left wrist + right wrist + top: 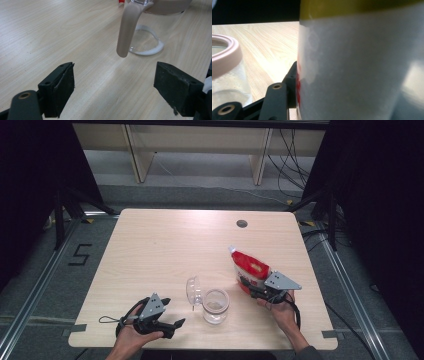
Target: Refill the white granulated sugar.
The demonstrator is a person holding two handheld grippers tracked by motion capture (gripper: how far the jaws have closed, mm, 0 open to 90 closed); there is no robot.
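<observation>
The right gripper (248,285) is clamped on a red and white bag (250,266), right of the clear jar (215,305). The left gripper (172,318), jaws wide apart and empty, rests left of the jar, whose lid (193,291) hangs open.

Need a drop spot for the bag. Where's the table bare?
Bare: the far half of the table, and the left side beyond the lid. Crowded: the near middle, with the jar, both grippers and the red bag.

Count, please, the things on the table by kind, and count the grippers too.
Jar: 1
Lid: 1
Bag: 1
Grippers: 2, left gripper and right gripper
Total: 5
</observation>
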